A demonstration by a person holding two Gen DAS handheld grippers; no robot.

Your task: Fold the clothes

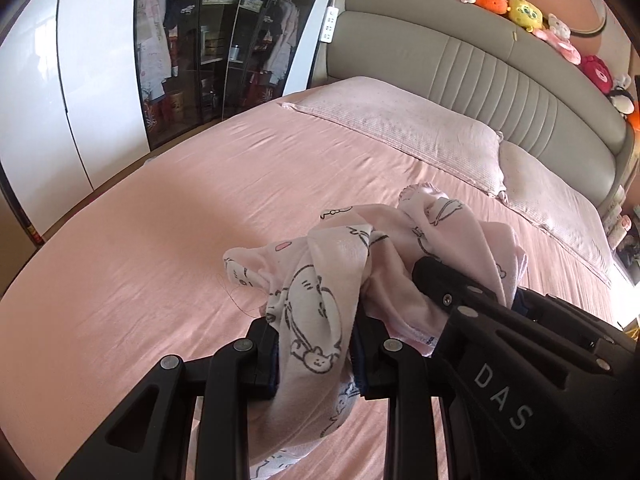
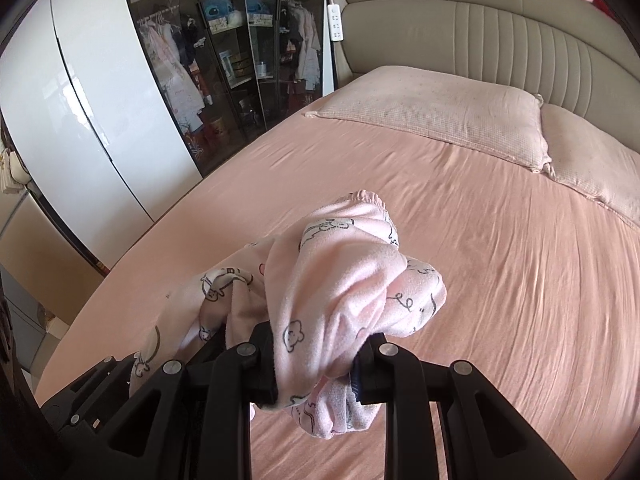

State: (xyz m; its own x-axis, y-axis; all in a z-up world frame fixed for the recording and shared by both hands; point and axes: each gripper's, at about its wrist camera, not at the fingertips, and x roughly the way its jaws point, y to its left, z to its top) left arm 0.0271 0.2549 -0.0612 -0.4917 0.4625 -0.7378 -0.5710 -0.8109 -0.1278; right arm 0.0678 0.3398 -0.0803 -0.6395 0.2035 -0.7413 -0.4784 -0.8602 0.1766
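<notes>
The left gripper (image 1: 314,356) is pinching a bunched part of the pink garment (image 1: 320,292). Its jaws are closed most of the way, with only the thick cloth between them. The cloth is pink and white with little drawn animals on it. Some of it is hanging down below the jaws, and the rest is piling up in front.

The right gripper (image 2: 314,364) is grasping another bunch of the same pink garment (image 2: 340,280). Its jaws are squeezing in on the cloth too, with a fat wad filling the gap. A small end is drooping under the jaws.

The two grippers are sitting close together. In the left wrist view, the right gripper (image 1: 500,320) is coming in from the lower right, and the garment is covering its tips.

The garment is being held in a crumpled lump over the bed (image 1: 160,220), not spread flat. The lump is blocking the view of the sheet right in front.

Farther off, two pink pillows (image 1: 400,128) are lying at the head of the bed. Behind them the grey headboard (image 1: 480,60) is standing, with soft toys (image 1: 524,10) sitting along its top. To the left, a glass wardrobe (image 1: 212,40) is showing hanging clothes.
</notes>
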